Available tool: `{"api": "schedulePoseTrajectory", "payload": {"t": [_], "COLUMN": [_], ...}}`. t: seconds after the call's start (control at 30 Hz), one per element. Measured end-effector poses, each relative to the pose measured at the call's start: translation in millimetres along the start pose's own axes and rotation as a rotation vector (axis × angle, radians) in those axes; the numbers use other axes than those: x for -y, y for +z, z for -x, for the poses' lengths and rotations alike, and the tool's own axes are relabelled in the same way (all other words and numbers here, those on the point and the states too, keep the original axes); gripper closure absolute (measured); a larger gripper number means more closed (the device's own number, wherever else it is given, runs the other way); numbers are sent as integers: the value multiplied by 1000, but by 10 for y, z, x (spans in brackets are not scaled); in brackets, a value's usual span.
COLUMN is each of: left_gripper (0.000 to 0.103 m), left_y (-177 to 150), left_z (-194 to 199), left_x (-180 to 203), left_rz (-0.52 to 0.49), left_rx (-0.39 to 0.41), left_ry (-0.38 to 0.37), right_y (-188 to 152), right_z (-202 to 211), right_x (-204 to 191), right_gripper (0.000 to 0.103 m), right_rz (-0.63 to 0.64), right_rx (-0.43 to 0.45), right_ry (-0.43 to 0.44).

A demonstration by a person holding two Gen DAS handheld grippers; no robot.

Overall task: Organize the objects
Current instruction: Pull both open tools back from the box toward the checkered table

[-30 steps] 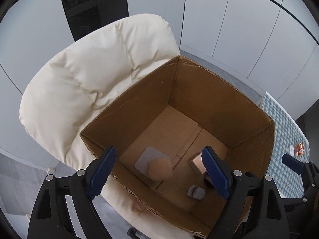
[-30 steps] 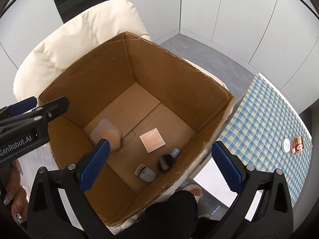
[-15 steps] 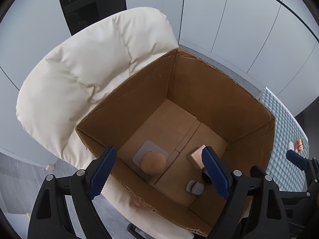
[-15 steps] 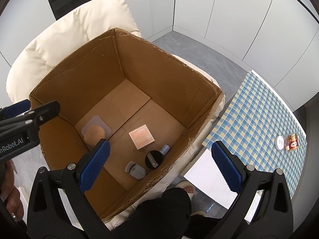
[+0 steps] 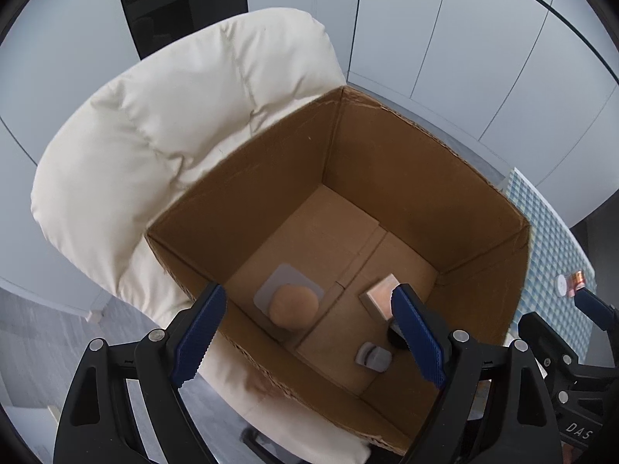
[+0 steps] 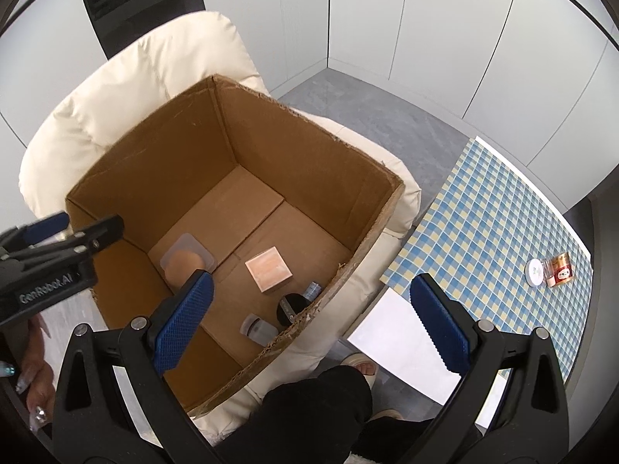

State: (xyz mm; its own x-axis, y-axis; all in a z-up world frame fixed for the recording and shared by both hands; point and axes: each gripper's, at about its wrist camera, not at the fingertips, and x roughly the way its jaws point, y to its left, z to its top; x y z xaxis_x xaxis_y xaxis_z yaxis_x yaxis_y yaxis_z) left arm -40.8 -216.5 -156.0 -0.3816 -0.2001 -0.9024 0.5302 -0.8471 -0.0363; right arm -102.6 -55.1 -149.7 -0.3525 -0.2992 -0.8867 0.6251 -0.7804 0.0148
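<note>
A: Where do the things lie?

B: In the box (image 6: pixel 309 178), which sits on the cream chair (image 5: pixel 162 123). The puff (image 5: pixel 294 305) rests on its clear tray (image 5: pixel 282 278) near the left wall; the pink case (image 6: pixel 268 268) lies flat mid-floor, its corners turned diagonal to the box walls.

A: And the smaller ones?

B: A grey bottle (image 6: pixel 257 328) lies on its side by the near wall (its long axis runs roughly along that wall), with a black disc (image 6: pixel 292 307) just beside it and a small blue tube (image 6: pixel 312 290) against the right wall.

A: The claws?

B: The left gripper (image 5: pixel 305 332) hangs above the box's near edge, fingers spread wide and holding nothing. The right gripper (image 6: pixel 309 317) hovers over the box's right corner, likewise spread and empty.

A: Anything outside the box?

B: On the checked table (image 6: pixel 483 232), well apart from the box, a white lid (image 6: pixel 534 272) touches a small jar (image 6: pixel 559 268). The jar lies tipped, its long axis pointing away from the lid.
</note>
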Motion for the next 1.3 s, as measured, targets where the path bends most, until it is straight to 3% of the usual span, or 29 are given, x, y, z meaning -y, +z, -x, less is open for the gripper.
{"api": "schedulePoseTrajectory", "payload": {"t": [0.3, 0.57, 0.9, 1.3], "left_gripper": [15, 15, 15, 15], "left_y": [-114, -349, -695, -1164], "left_z": [215, 556, 993, 1251], "left_x": [59, 264, 387, 339], "left_rz": [-2, -64, -92, -105], "left_rx": [1, 23, 69, 49], "left_ry": [-28, -43, -64, -56], "right_y": [-87, -258, -633, -1162], "right_z": [238, 518, 925, 1291], "right_x": [102, 229, 314, 352], "right_gripper": [0, 0, 0, 0], "right_rz": [-4, -12, -22, -38], "right_rx": [29, 51, 74, 77], "right_ry": [-1, -1, 4, 12]}}
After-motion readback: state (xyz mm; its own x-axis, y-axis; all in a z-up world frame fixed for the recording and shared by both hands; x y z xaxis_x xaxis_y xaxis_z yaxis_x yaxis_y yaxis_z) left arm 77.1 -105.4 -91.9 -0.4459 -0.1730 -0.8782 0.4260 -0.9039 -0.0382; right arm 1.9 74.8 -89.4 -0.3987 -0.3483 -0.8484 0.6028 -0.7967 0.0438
